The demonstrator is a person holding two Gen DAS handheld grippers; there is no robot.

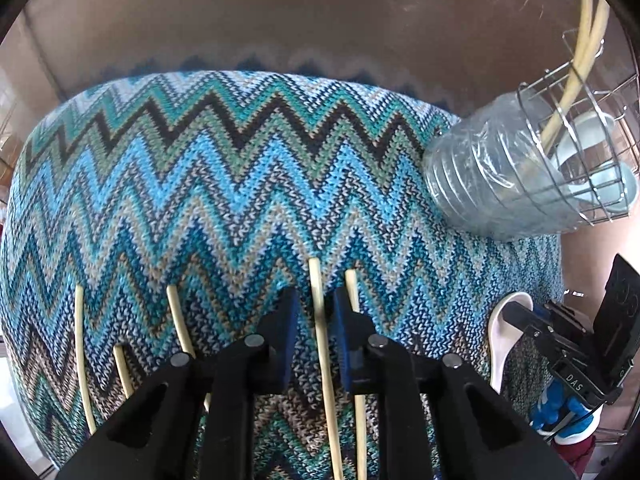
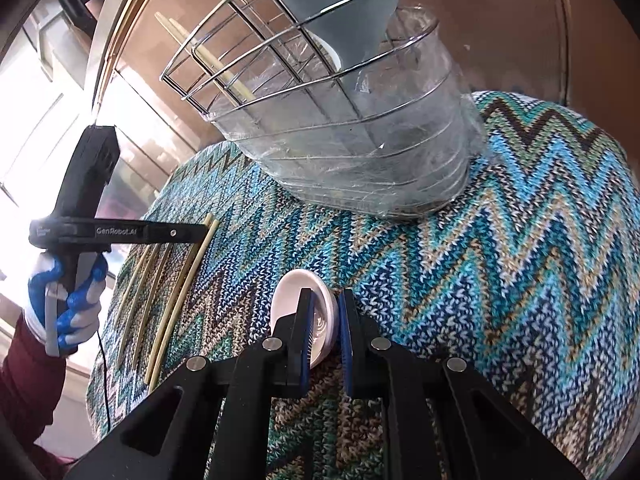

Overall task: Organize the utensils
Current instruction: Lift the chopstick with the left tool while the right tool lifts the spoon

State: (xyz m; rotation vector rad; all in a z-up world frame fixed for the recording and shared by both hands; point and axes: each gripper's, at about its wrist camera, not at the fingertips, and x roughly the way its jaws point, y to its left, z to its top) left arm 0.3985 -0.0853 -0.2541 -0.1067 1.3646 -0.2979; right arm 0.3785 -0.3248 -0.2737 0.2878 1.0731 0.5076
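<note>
A zigzag-knit cloth (image 1: 240,168) covers the table, with the wire caddy (image 2: 304,92) at its far edge already holding chopsticks and a spoon. The left gripper (image 1: 316,320) has narrowed around one chopstick (image 1: 322,344); the right gripper (image 2: 324,320) pinches the white spoon (image 2: 288,300). Judged next: lift both and carry them into the caddy.

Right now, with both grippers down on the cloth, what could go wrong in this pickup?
The left gripper straddles one chopstick, with a second chopstick just outside its blue pad; lifting could drag that one along. The right gripper pinches the white spoon at its rounded bowl, so it may slip or swing.
</note>
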